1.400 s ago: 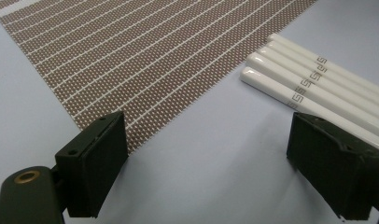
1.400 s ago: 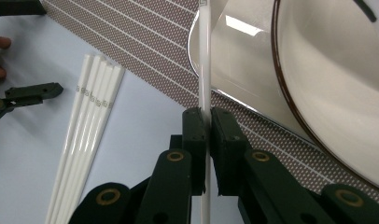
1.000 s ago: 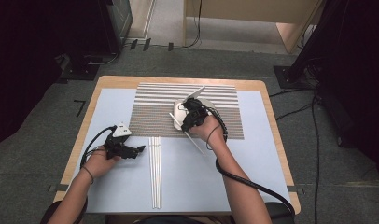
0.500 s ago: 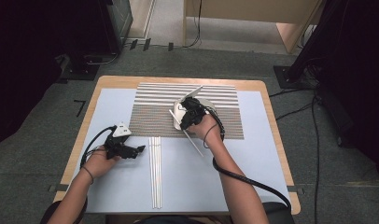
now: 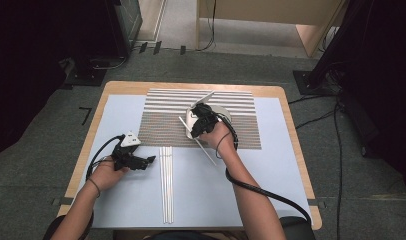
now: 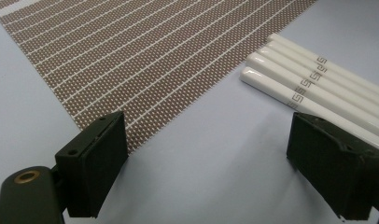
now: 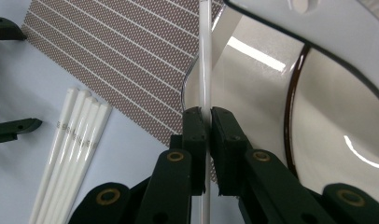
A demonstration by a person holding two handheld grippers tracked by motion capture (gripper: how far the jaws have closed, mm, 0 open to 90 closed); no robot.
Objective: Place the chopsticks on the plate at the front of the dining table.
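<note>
Right gripper view: the right hand-held gripper (image 7: 208, 122) is clenched on a single white chopstick (image 7: 206, 70).

Its black jaws pinch the glossy, slim stick, which runs straight up between them over the striped brown mat (image 7: 108, 56), just beside a white bowl (image 7: 327, 140) with a dark rim line. Left of the mat, more white chopsticks (image 7: 71, 140) lie side by side on the pale blue counter (image 7: 19, 93). From above, the left hand-held gripper (image 5: 150, 160) rests near that bundle, jaws spread wide on nothing.

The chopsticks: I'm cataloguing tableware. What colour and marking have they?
Glossy white chopsticks with a small grey key-pattern band, clearest in the left gripper view.
</note>
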